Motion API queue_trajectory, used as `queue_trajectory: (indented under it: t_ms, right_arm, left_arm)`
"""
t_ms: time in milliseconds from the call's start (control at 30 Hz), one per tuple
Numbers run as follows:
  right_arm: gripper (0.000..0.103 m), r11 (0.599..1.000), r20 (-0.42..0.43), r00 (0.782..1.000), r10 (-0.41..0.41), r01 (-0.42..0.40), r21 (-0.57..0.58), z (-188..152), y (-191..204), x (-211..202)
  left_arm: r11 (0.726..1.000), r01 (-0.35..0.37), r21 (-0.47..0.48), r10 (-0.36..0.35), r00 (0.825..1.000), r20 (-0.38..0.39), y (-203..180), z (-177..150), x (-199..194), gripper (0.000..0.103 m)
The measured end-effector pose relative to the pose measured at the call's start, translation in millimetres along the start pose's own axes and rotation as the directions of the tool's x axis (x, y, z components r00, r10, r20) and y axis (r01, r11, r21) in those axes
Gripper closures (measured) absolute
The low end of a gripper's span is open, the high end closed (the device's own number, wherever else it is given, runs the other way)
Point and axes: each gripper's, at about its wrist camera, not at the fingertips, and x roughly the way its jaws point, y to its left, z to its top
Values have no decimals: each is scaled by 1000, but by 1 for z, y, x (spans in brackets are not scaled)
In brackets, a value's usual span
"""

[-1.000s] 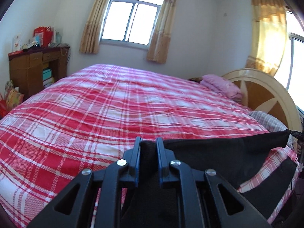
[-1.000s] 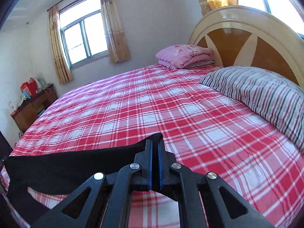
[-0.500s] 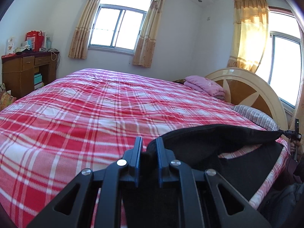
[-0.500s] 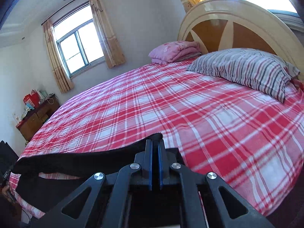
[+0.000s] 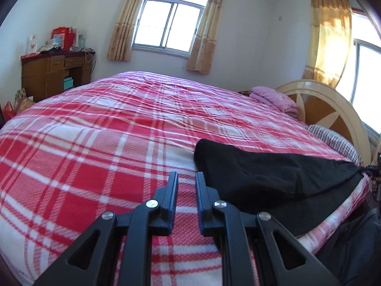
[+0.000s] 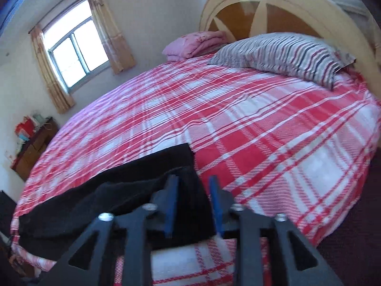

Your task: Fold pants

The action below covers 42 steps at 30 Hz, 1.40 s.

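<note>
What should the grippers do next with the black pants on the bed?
Probably draw both grippers back. The black pants lie on the plaid bed; the left gripper holds nothing, and the right gripper has just been opening, its pads off the cloth.

The pants (image 5: pixel 273 176) lie along the near edge of the bed (image 5: pixel 119 128), on its cover. In the left wrist view the left tongs (image 5: pixel 186 178) hang over the cover just left of the pants' end. In the right wrist view the right tongs (image 6: pixel 193 186) stand above the pants' other end. A pillow (image 6: pixel 285 54) lies at the far right before the headboard (image 6: pixel 273 7), a folded blanket (image 6: pixel 195 45) to its left. A desk (image 5: pixel 54 74) stands beyond the bed's far left.
</note>
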Motion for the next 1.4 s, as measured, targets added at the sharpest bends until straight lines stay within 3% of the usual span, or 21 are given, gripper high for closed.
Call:
queue_trajectory:
  t_ms: [67,200,300,400,500,600,700,767,867,1000,1100,1133,1167,1200,1400]
  right_arm:
    - [55,998,49,998,-46,48,-46,1,12,-15]
    - [55,974,136,989,-51,79,-211,-2,66,-39]
    - [55,930,136,991,21,30,-366,-11,121,-43]
    - [55,843,85,990,115,-52,-536,-33,185,-39]
    - [55,732,-14,977,212,-168,-660,-66,247,-26]
    - [55,634,-109,960,258,-254,-731,-97,290,-11]
    - [55,509,-167,950,264,-284,-813,-134,329,3]
    - [55,454,-199,945,258,-301,-839,-150,344,9]
    - [55,386,-226,949,218,-297,-873,-170,362,24]
    - [55,344,-206,961,185,-260,-902,-179,371,38]
    - [55,359,-232,955,183,-285,-889,-179,367,41]
    - [62,370,-238,954,185,-292,-882,-178,367,42]
    - [83,375,-245,950,193,-302,-876,-178,368,43]
    - [91,378,-257,946,199,-316,-870,-178,368,42]
    - [97,392,-237,944,232,-313,-865,-170,371,27]
  left_arm:
    - [1000,13,-2,-13,1000,3,-5,0,-9,81]
    - [998,42,44,-41,999,-14,-30,2,-12,48]
    - [995,17,98,-11,998,-67,-46,2,3,48]
    - [995,9,96,2,993,-116,-52,0,18,48]
    - [983,-41,180,68,987,-143,-63,-6,27,48]
    - [961,-93,259,143,973,-180,-72,-15,36,48]
    - [953,-121,277,178,965,-191,-73,-19,42,48]
    - [955,-125,268,180,965,-189,-72,-17,42,48]
    - [949,-151,278,206,962,-181,-74,-13,43,59]
    - [943,-179,282,232,958,-168,-74,-7,40,75]
    - [958,-152,242,193,969,-156,-70,-3,35,81]
    - [960,-142,240,182,971,-153,-69,-2,35,81]
    - [963,-140,232,176,973,-146,-69,0,33,82]
    - [966,-132,221,165,976,-139,-68,1,32,85]
    - [962,-130,239,165,977,-135,-71,5,33,91]
